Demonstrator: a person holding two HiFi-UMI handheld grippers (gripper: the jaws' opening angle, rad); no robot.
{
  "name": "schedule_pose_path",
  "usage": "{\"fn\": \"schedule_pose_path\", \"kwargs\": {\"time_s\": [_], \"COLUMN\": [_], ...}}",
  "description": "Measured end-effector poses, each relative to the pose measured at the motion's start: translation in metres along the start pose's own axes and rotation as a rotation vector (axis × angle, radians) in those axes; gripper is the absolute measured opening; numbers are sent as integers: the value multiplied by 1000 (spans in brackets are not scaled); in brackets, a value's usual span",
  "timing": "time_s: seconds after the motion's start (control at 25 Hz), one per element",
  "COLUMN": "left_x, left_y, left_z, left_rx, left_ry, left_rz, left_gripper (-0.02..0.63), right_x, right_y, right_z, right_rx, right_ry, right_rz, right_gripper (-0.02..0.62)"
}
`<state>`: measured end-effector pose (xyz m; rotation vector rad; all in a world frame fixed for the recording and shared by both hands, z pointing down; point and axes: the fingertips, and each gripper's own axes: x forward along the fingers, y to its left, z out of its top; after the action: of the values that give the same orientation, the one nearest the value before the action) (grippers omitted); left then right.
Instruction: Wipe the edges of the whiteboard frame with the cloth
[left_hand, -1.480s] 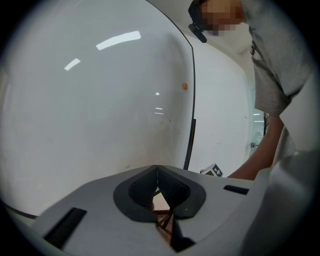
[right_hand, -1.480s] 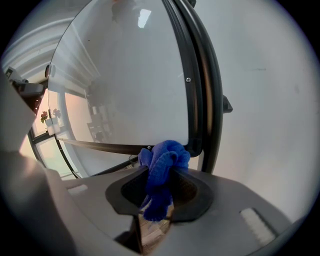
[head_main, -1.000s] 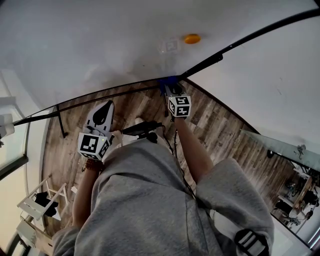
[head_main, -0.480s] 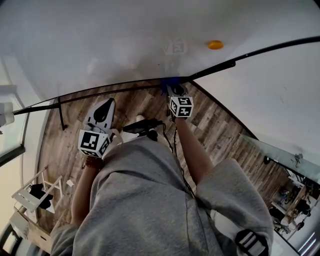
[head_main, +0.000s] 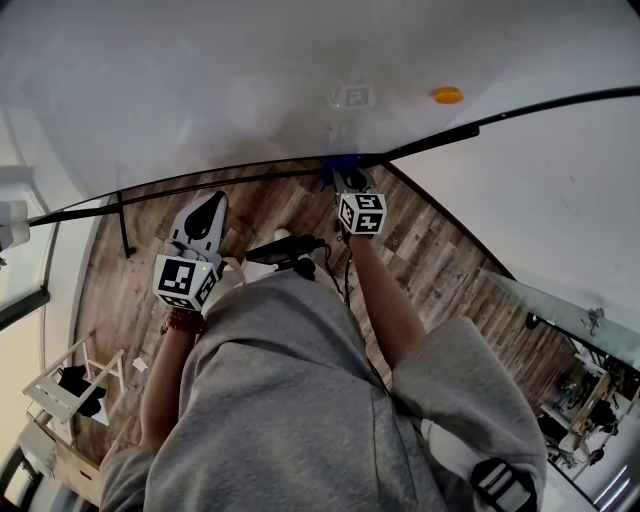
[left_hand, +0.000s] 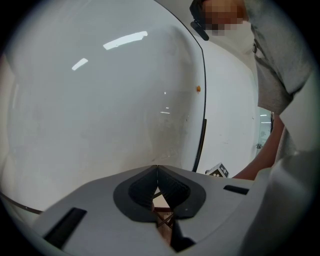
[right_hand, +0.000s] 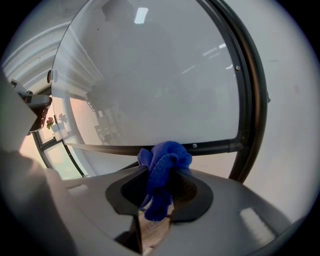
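A large whiteboard (head_main: 250, 70) with a thin black frame (head_main: 250, 175) stands upright before me. My right gripper (head_main: 340, 172) is shut on a bunched blue cloth (right_hand: 162, 170) and holds it against the bottom frame rail (right_hand: 150, 149), near the lower right corner (right_hand: 245, 142). The cloth (head_main: 338, 163) shows as a blue spot on the rail in the head view. My left gripper (head_main: 207, 212) hangs lower at the left, away from the board, its jaws closed together on nothing (left_hand: 157, 172).
An orange magnet (head_main: 447, 95) and a small pale square (head_main: 350, 97) sit on the board. A plain white wall (head_main: 560, 190) lies right of the frame. Below are a wood-plank floor (head_main: 440, 270), the board's black stand (head_main: 121, 225), and a white shelf unit (head_main: 60, 390).
The view has swung a little left, so the magnet sits further right. My right gripper stays with the cloth on the bottom rail. The left gripper has barely moved.
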<state>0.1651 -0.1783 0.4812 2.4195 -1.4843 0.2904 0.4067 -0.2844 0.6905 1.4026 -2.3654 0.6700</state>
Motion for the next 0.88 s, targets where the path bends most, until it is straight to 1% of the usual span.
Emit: {"fn": "schedule_pose_path", "kwargs": {"time_s": [0.28, 0.4, 0.64, 0.88], "left_x": [-2, 0, -2, -12], "left_y": [2, 3, 4, 21], "left_z": [-4, -5, -3, -3], "left_rx": [-11, -2, 19, 20], "left_ry": [8, 18, 34, 36], "left_rz": [0, -8, -13, 2], "left_gripper": [9, 9, 9, 9], "right_x": [2, 4, 4, 11], "right_y": [10, 11, 17, 33], "right_z": [-1, 0, -1, -2], "right_rx": [-5, -7, 20, 51], "right_ry": [13, 12, 3, -7], "right_rz": [16, 22, 25, 18], "right_gripper": [114, 112, 112, 112]}}
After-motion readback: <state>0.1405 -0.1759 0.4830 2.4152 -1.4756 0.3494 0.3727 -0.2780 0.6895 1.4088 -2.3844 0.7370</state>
